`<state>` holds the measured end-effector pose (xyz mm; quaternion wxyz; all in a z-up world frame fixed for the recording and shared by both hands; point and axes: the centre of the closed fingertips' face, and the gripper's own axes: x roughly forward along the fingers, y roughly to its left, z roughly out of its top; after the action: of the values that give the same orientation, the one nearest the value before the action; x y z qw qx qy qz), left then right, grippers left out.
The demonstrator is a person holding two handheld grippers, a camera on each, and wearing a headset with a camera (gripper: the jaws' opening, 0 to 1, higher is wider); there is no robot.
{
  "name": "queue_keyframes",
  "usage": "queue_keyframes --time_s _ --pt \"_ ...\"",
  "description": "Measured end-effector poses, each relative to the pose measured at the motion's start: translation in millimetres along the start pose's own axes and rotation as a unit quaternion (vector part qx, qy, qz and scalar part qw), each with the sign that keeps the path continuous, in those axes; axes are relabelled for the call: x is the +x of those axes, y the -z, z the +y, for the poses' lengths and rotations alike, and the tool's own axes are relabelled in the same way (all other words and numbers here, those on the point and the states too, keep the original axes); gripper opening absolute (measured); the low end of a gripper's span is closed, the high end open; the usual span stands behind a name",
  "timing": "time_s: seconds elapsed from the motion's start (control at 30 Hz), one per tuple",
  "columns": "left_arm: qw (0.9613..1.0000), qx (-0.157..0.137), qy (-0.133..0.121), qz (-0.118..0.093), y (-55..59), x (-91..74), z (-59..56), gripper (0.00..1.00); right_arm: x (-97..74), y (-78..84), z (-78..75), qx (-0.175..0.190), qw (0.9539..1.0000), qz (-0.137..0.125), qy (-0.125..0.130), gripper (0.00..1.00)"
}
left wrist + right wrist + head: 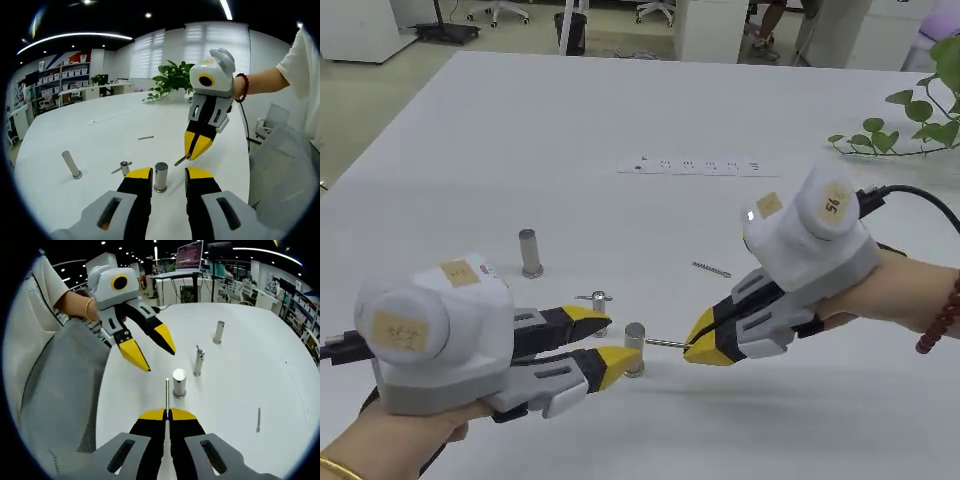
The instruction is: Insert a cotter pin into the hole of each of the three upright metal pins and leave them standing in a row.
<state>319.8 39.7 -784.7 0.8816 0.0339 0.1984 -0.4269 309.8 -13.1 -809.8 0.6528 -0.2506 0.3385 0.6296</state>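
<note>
The left gripper (605,340) is closest to the person, at the lower left of the head view. Its jaws are spread and lie on either side of the nearest metal pin (635,347). The left gripper view shows this pin upright between the two yellow tips, with a gap visible on each side. The right gripper (693,351) comes in from the right side of the white workbench (620,110), and its jaws are pressed together on one end of a cotter pin (167,392). The cotter pin extends straight out from the closed tips toward the nearest metal pin. Its free end lies just beside the upper part of that pin. The pictures do not show whether the free end has entered the hole. Just behind the nearest metal pin stands the middle metal pin (599,301), upright, with a second cotter pin (116,170) seated crosswise near its top. Farther back and to the left stands the far metal pin (529,253), upright, with nothing through it. The three metal pins form a slanted row, each one apart from the next. A loose cotter pin (712,269) lies flat on the workbench, to the right of the row and behind the right gripper. Beyond it a white power strip (700,165) lies flat near the middle of the workbench. A green plant (920,120) trails over the far right edge.
</note>
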Motion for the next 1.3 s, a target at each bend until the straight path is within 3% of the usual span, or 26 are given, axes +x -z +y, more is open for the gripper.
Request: queue_keyframes --time_s 0.2,0.7,1.3 --pt "0.9994 0.006 -0.010 0.034 16.4 11.4 6.9 0.24 3.6 5.5 -7.3 0.001 0.9999 0.012 0.007 0.03" --pt "0.9982 0.013 -0.009 0.059 30.7 32.3 8.9 0.22 8.6 8.1 -13.2 -0.002 0.9997 0.019 0.012 0.03" --pt "0.9981 0.010 -0.017 0.058 31.6 44.0 10.2 0.12 7.8 4.3 -15.5 -0.002 0.9997 0.016 0.018 0.03"
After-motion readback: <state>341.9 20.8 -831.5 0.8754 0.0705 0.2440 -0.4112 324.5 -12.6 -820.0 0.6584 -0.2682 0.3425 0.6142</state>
